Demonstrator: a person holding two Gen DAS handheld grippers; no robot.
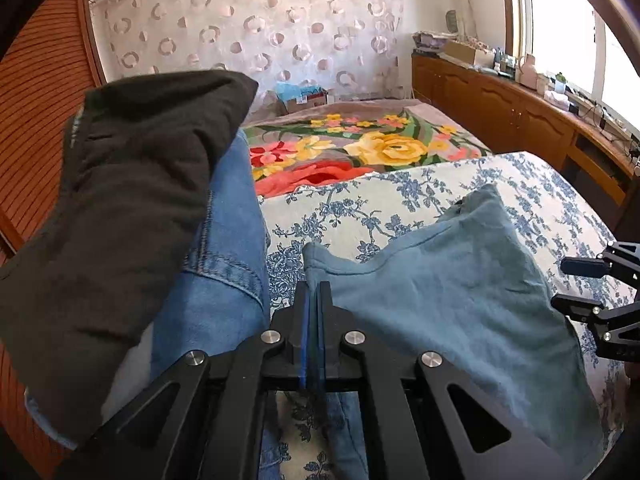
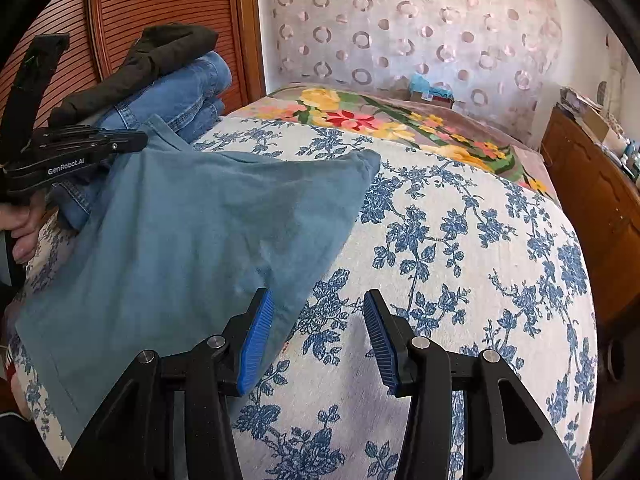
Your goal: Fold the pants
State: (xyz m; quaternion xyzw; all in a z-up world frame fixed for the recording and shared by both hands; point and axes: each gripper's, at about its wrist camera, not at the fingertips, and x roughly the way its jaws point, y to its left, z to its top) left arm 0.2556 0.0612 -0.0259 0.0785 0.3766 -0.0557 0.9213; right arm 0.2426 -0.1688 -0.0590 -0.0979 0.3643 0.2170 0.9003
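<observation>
Left wrist – jeans stack [image 1: 224, 280] (dark garment [image 1: 120, 208] atop), beside pants [image 1: 440, 288]

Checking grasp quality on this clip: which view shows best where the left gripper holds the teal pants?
The right wrist view: the left gripper pinches the teal pants at their far left edge, lifted. The left wrist view shows only the shut pads and nearby cloth.
</observation>
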